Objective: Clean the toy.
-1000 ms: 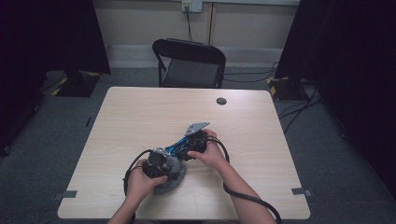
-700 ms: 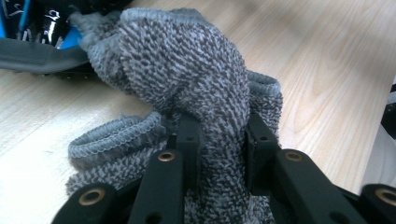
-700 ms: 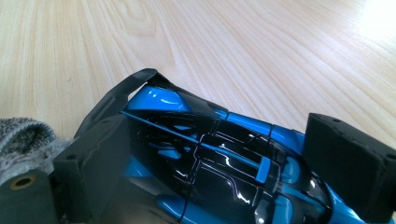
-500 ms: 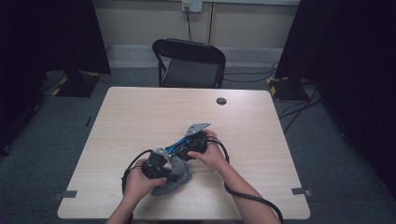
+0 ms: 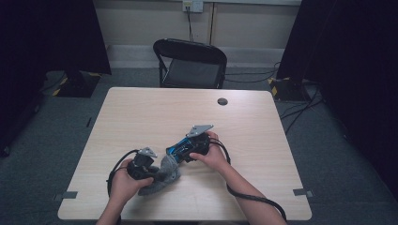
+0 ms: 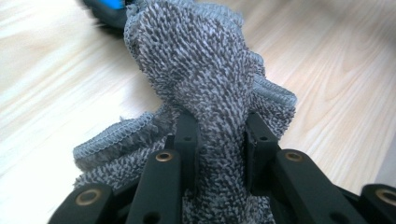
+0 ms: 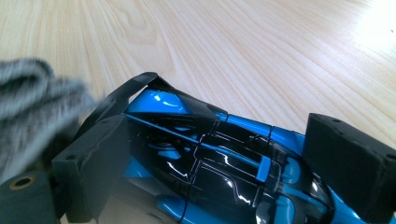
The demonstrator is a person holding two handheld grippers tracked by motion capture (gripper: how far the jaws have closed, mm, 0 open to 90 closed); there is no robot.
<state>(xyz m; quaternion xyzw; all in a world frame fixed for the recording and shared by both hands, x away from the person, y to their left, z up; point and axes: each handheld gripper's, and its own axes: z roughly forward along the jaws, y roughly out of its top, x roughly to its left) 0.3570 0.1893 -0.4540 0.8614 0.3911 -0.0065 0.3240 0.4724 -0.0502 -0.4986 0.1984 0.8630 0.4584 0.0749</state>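
Cloth and toy car both clamped; the weak point is where they meet.

The left gripper [image 6: 219,140] has its jaws clenched on a bunched grey cloth [image 6: 205,70], and the right gripper [image 7: 224,163] has its jaws clenched across a glossy blue-and-black toy car [image 7: 215,163], both low over the near part of the counter [image 5: 155,112]. In my judgement, the car's smooth shell could slide or twist between the pads if the cloth is pushed hard against it. The thin black wing [image 7: 140,84] beside the cloth looks likely to snag in the loops, and a loosely bunched cloth could pull free.
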